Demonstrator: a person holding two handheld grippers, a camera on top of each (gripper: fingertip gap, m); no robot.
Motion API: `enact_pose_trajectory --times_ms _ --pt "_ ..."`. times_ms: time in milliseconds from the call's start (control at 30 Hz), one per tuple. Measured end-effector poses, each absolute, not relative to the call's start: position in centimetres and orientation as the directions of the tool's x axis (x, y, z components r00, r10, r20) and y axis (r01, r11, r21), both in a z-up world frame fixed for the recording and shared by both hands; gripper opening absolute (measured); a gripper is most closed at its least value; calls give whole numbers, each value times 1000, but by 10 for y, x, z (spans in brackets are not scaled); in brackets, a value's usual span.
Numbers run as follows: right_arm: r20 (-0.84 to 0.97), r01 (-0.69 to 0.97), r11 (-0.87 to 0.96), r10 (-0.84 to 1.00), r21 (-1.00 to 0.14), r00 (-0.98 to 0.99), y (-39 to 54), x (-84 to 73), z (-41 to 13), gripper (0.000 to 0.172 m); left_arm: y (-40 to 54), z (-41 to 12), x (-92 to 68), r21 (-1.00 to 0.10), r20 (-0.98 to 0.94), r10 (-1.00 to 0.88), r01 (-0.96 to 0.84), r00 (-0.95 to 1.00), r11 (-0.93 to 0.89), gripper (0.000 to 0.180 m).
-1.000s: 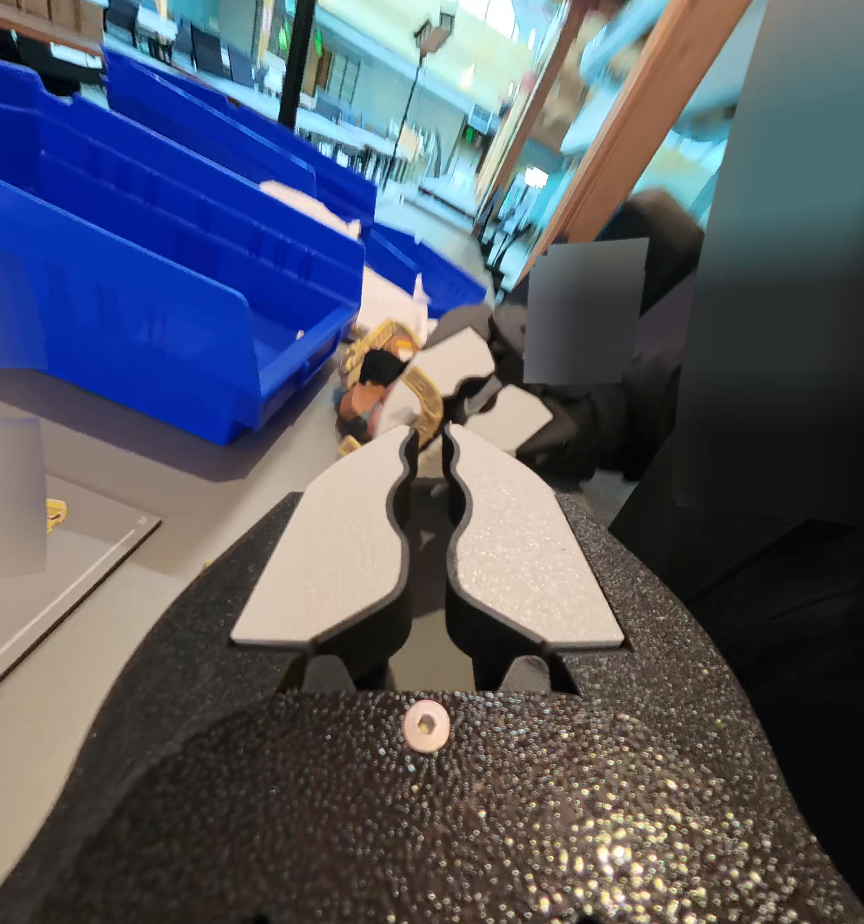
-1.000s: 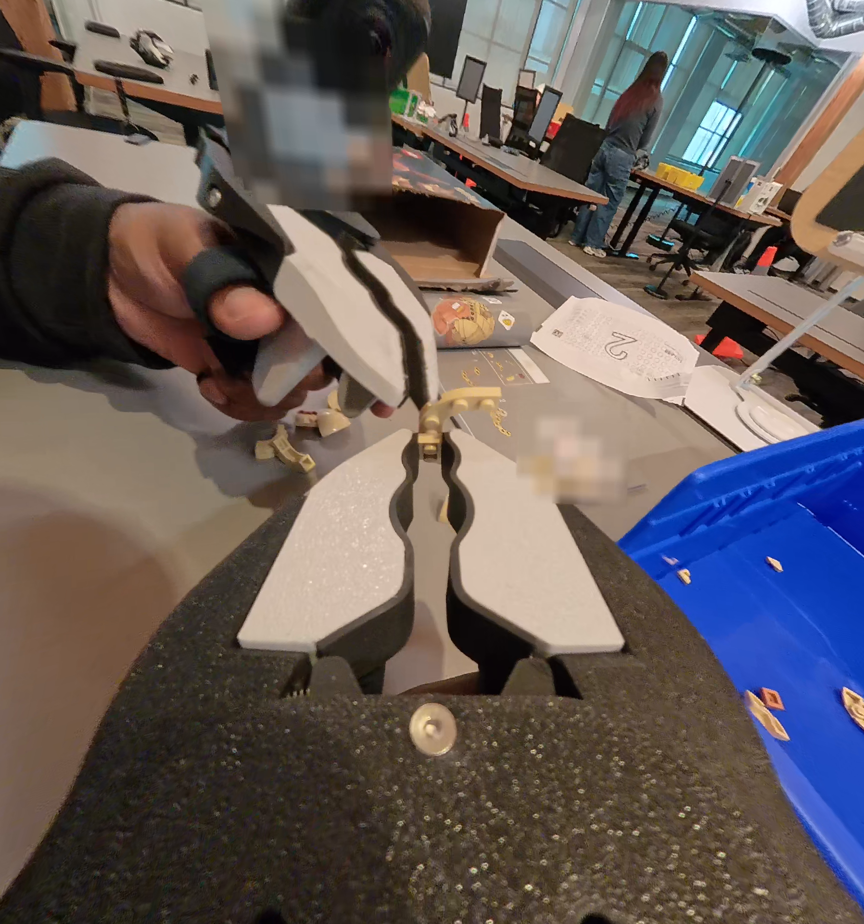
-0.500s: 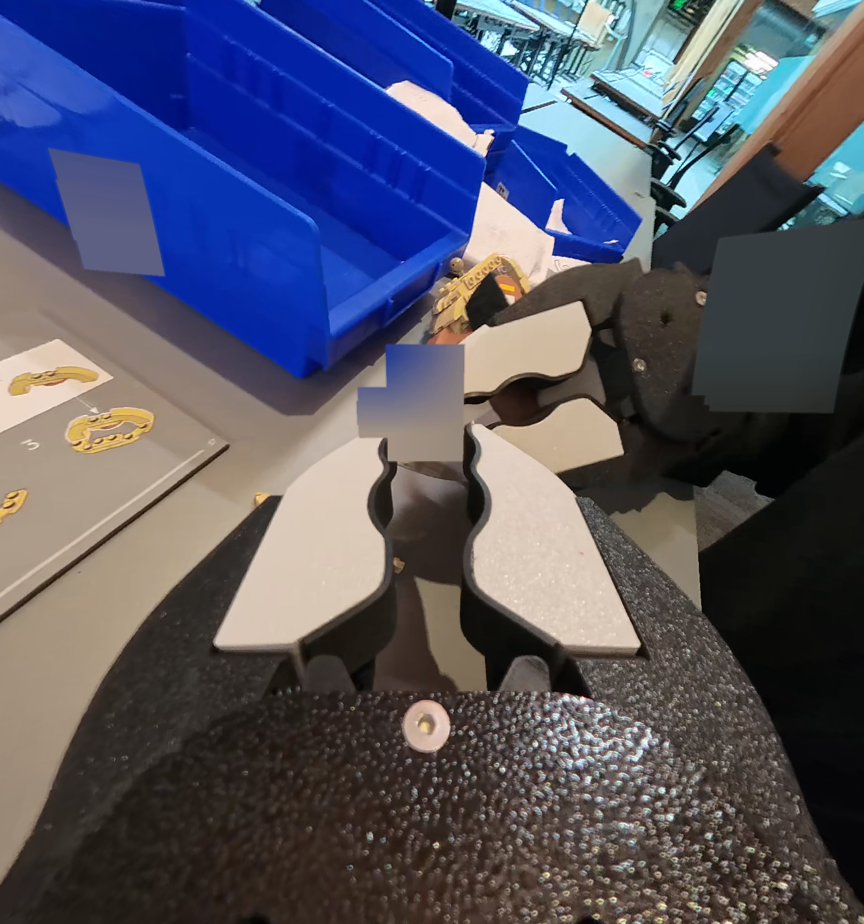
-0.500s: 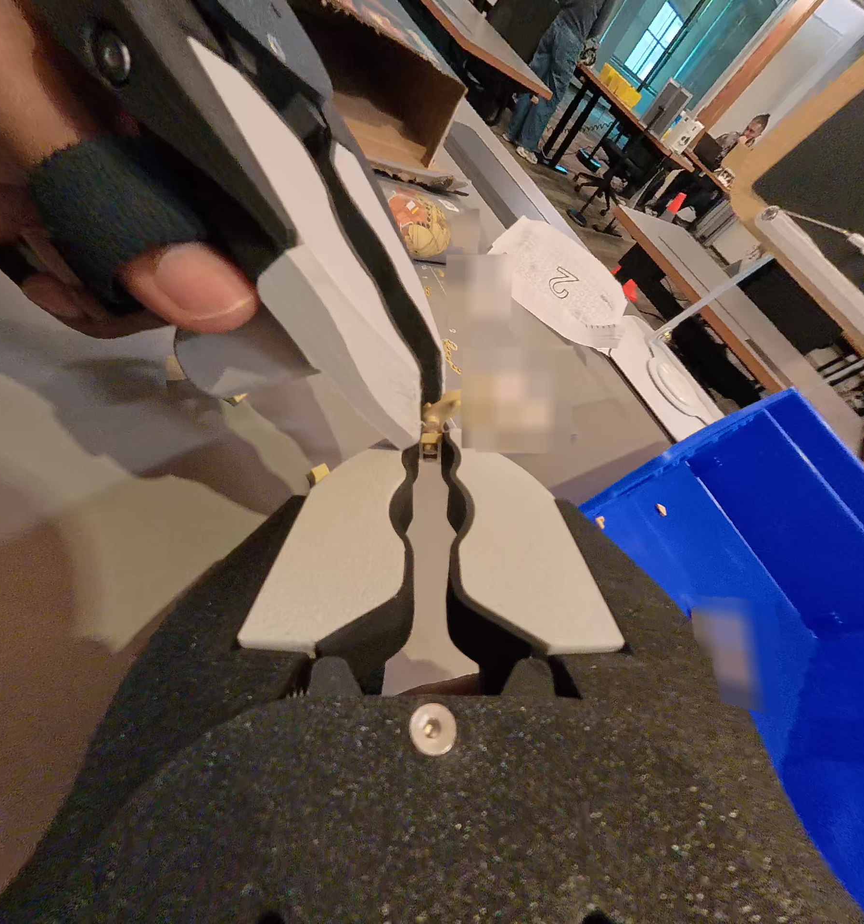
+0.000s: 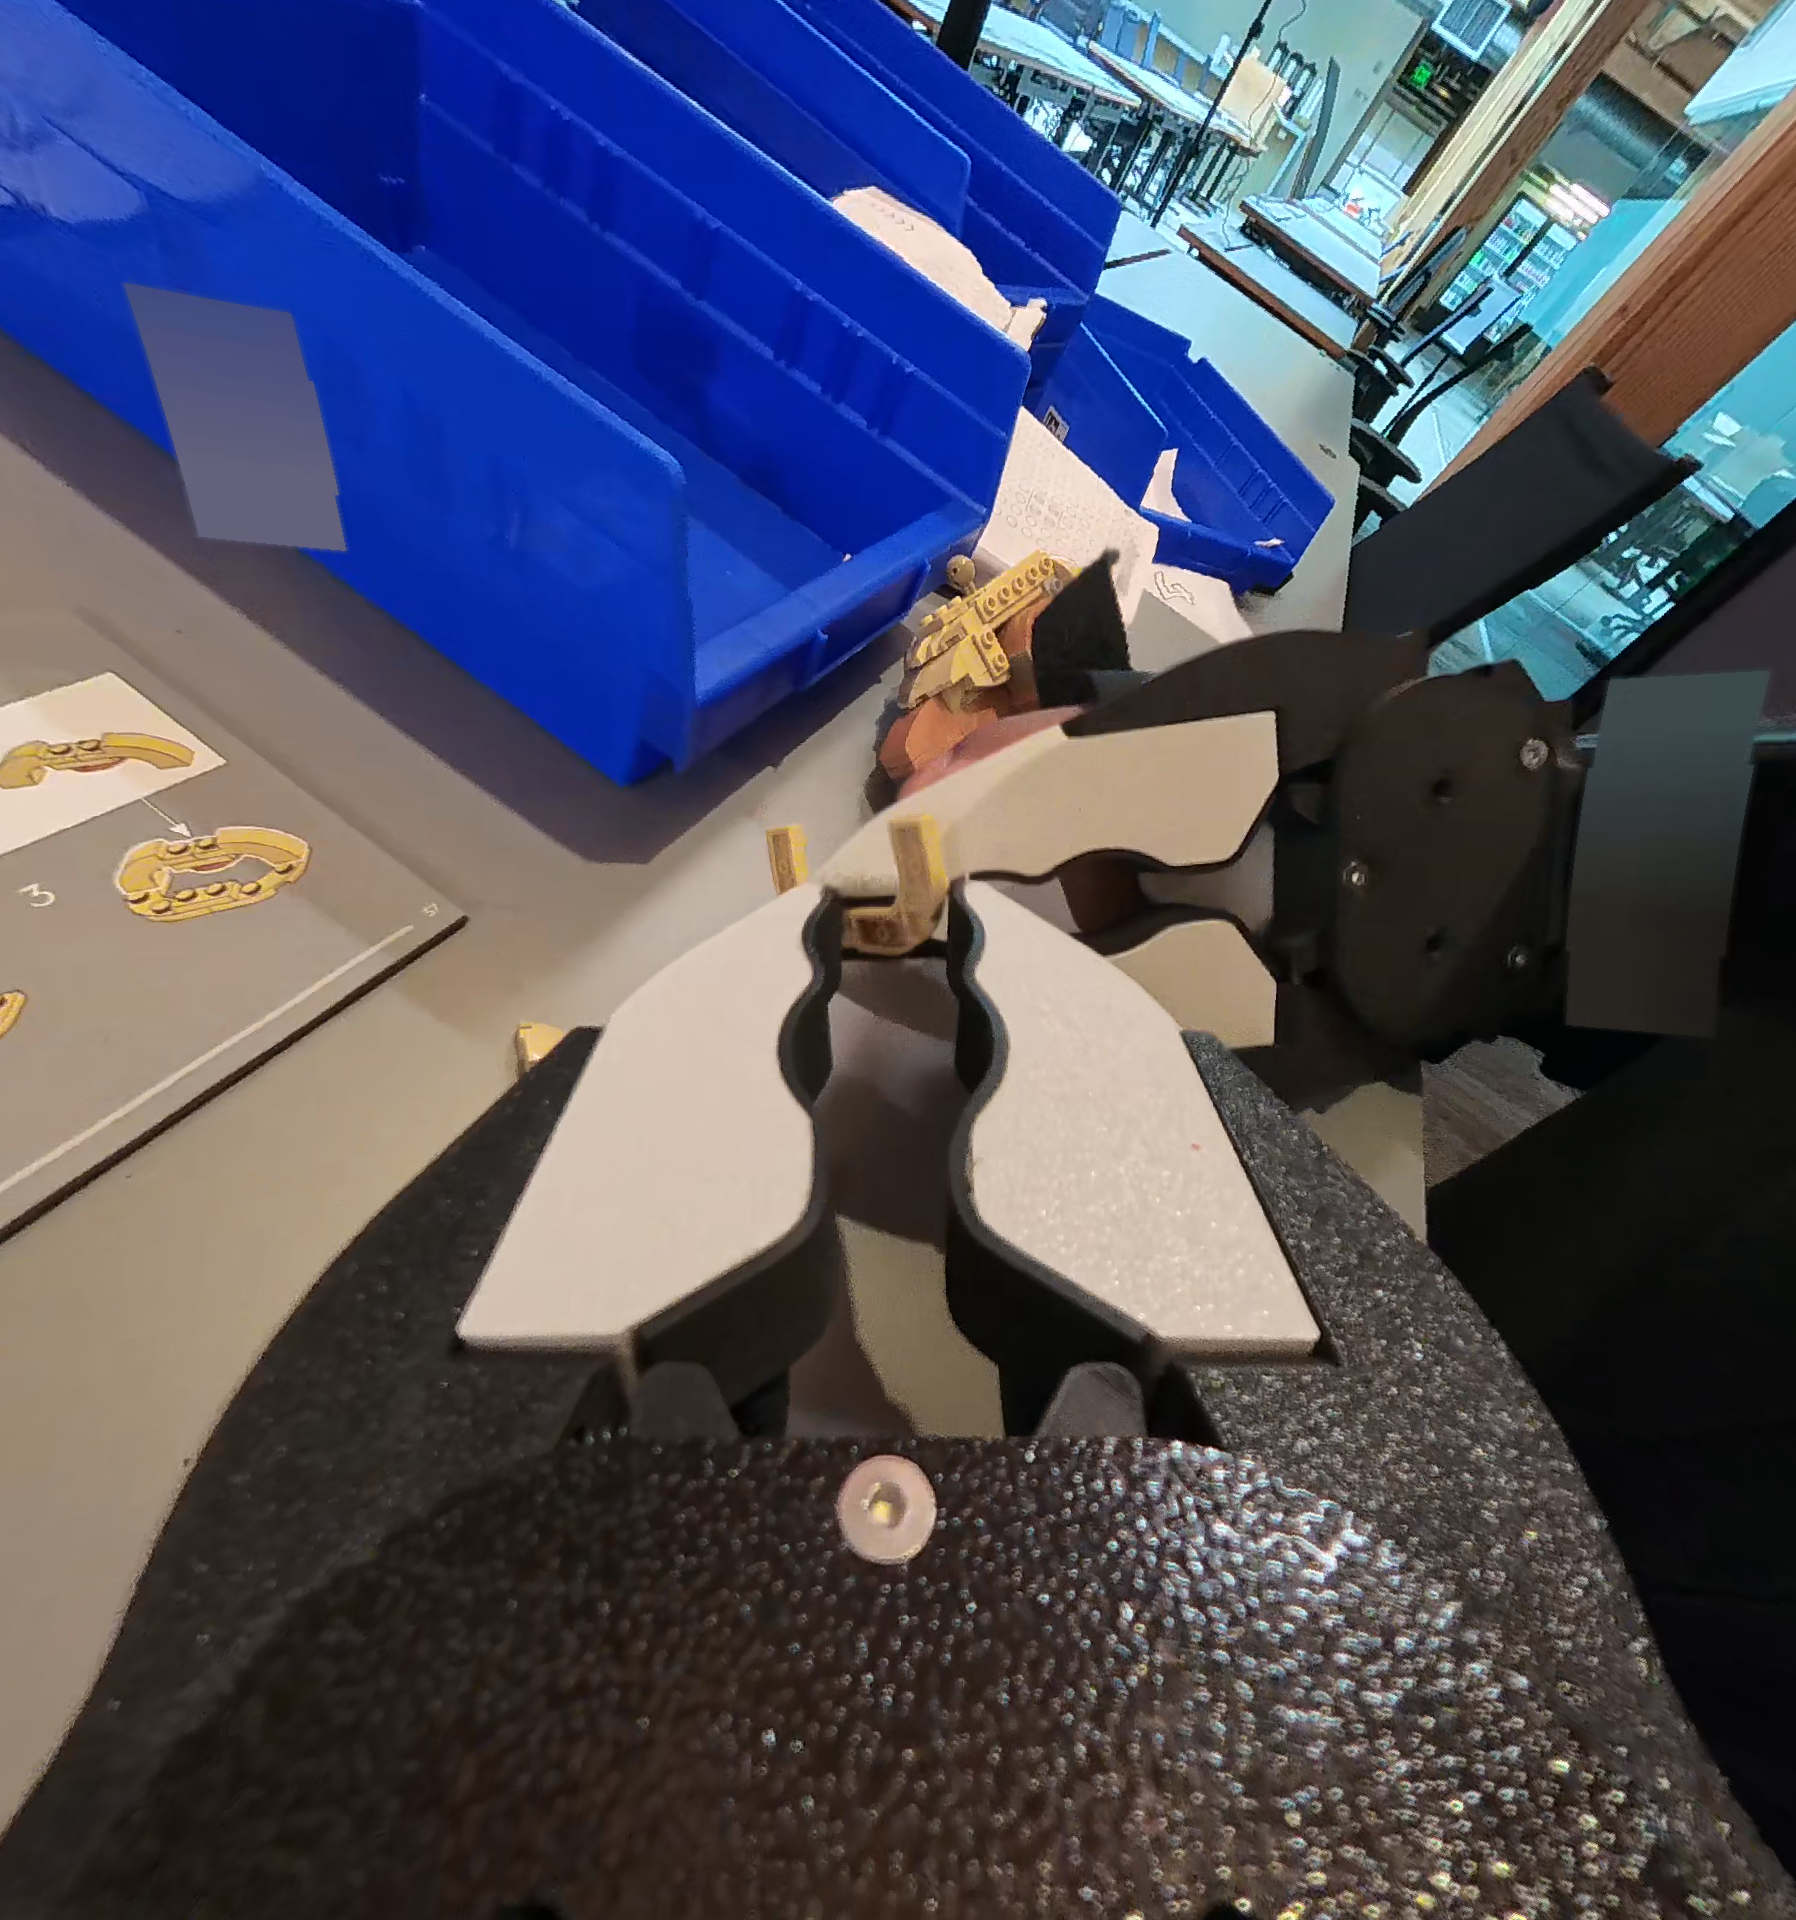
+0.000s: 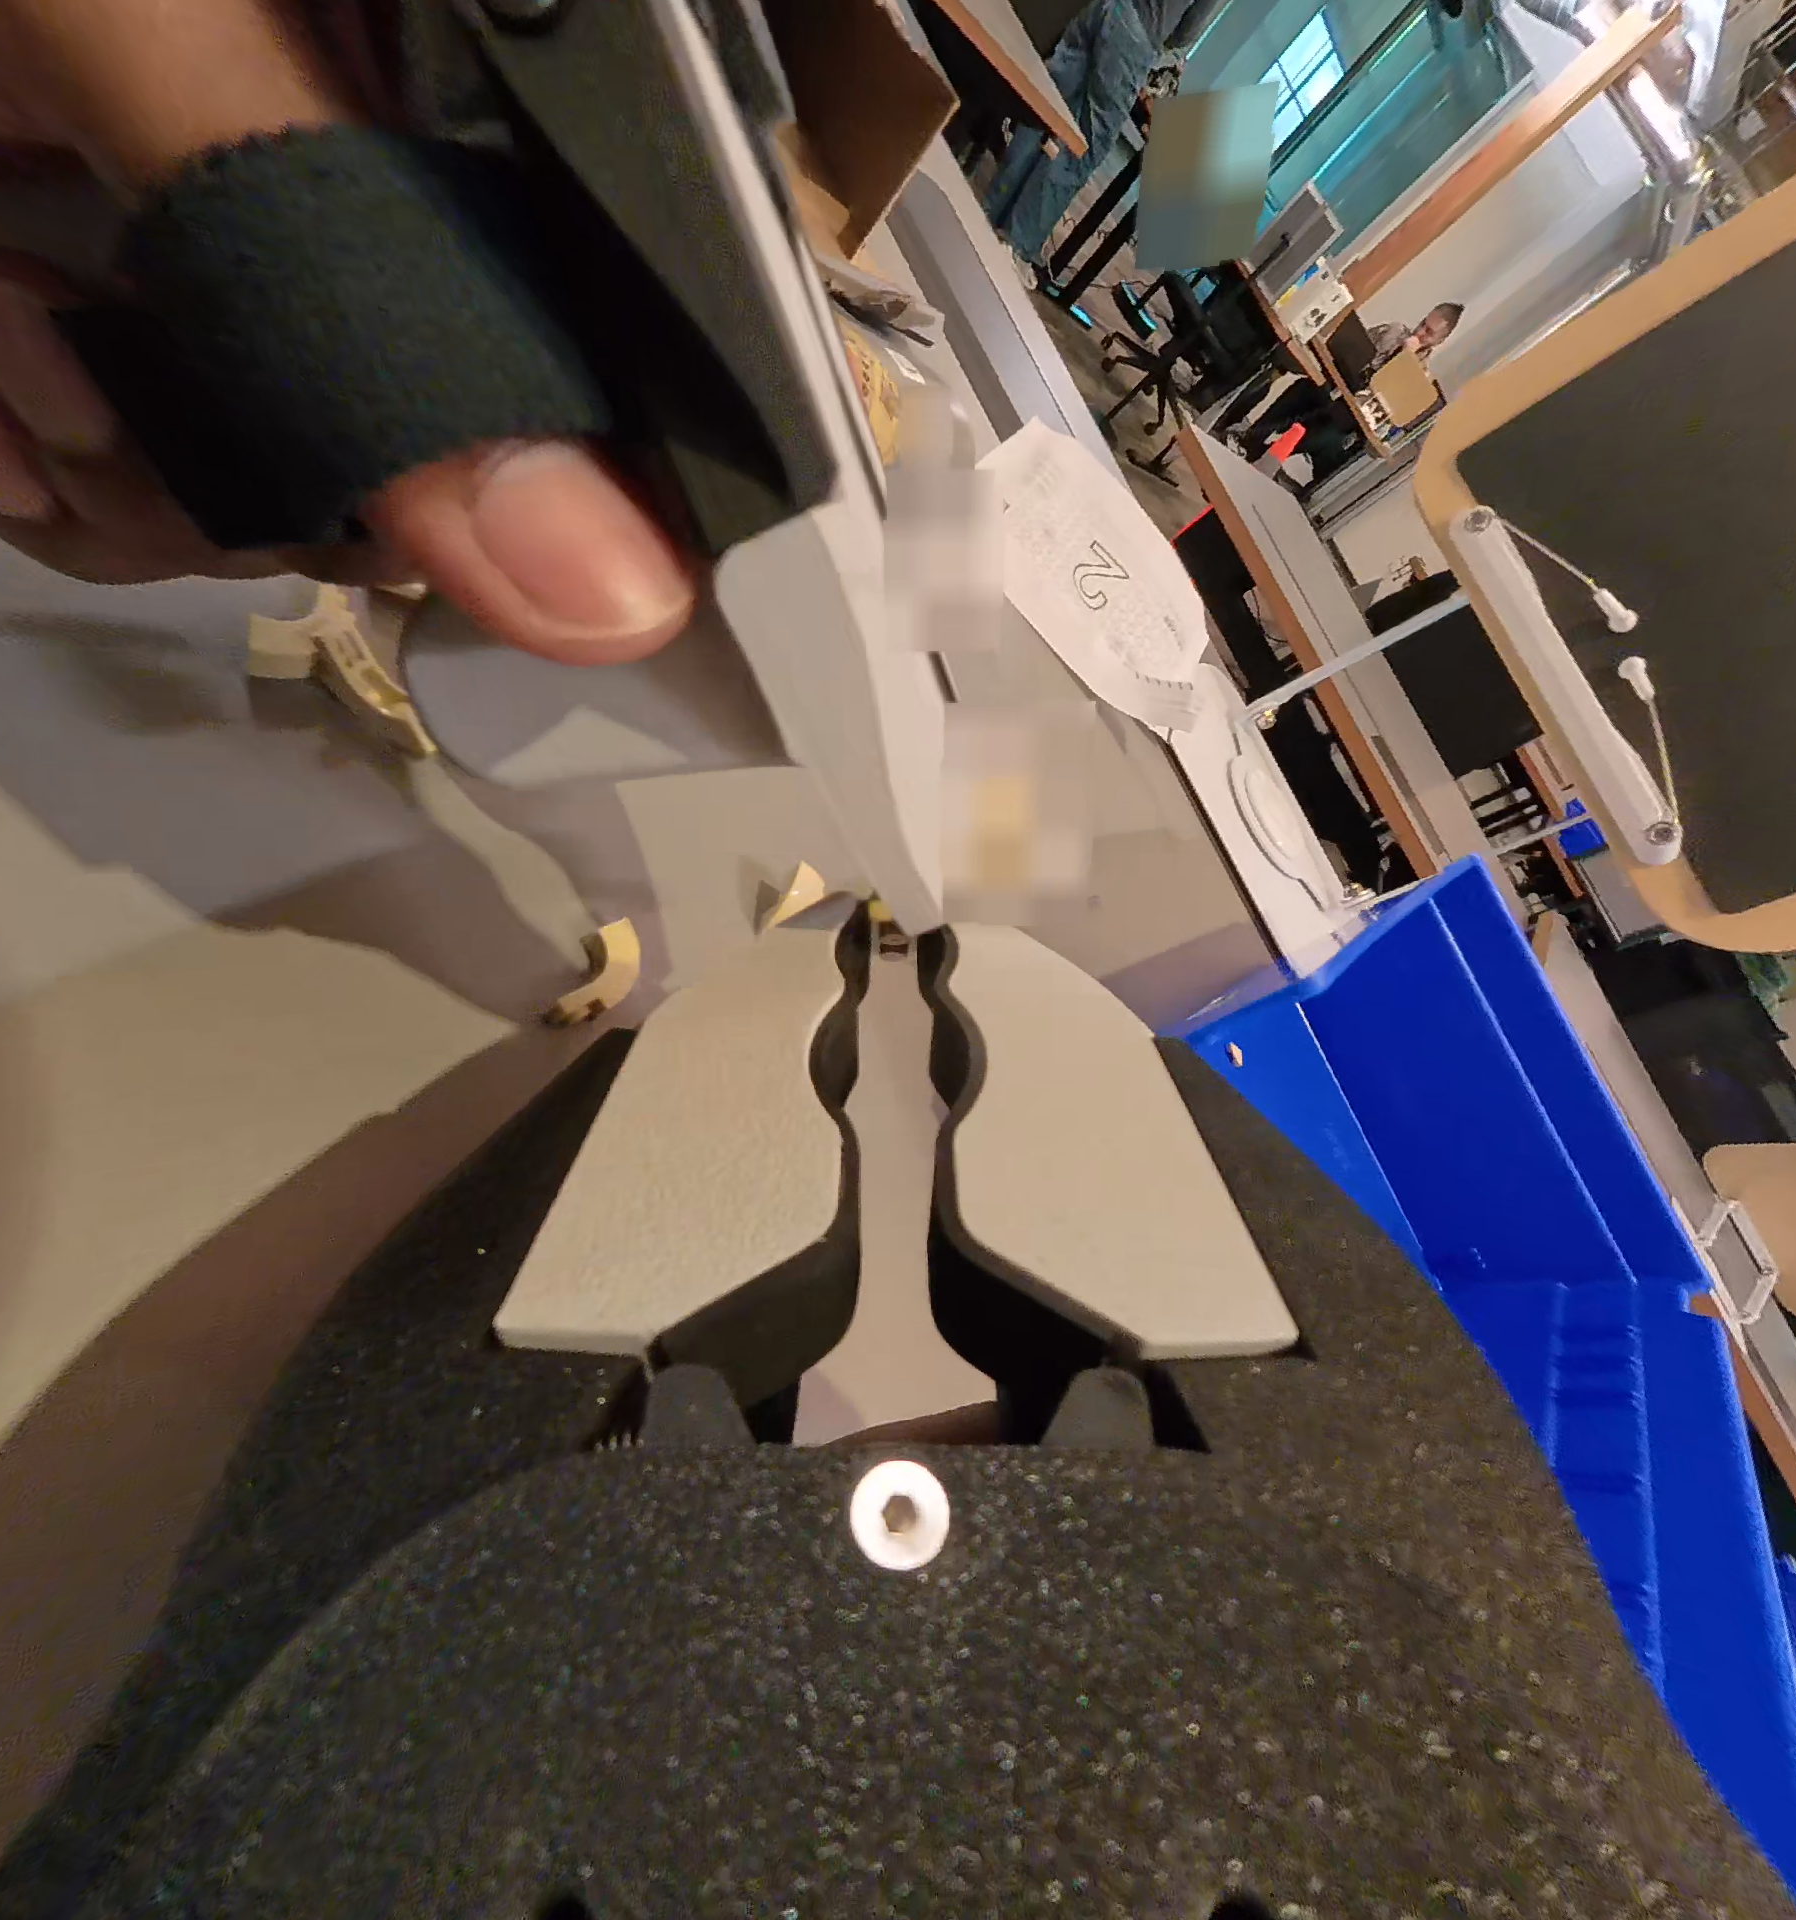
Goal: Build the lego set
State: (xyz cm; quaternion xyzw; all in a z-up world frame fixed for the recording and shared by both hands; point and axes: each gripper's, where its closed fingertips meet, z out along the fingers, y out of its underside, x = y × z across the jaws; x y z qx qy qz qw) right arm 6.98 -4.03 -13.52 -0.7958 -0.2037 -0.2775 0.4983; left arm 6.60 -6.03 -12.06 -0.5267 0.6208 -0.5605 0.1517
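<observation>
Tan piece (image 5: 899, 894) between both tools.

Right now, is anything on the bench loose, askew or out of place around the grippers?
Yes. Small tan bricks lie scattered loose on the grey table beside the grippers, not in the blue bin. A crumpled white paper bag lies farther back.

Two close wrist views facing each other — grippers meeting over shared table (image 5: 603, 894)
</observation>
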Motion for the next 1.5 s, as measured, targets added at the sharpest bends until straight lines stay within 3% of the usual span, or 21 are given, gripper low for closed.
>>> enact_pose_trajectory --times_ms 733,1500 --pt "649 601 -402 21 -691 761 -41 69 -130 8 -63 -122 65 -872 366 -834 -466 -412 -152 11" --pt "729 673 -362 -29 -645 684 -41 65 -115 9 -64 -109 61 -943 -51 -889 -272 -455 193 5"
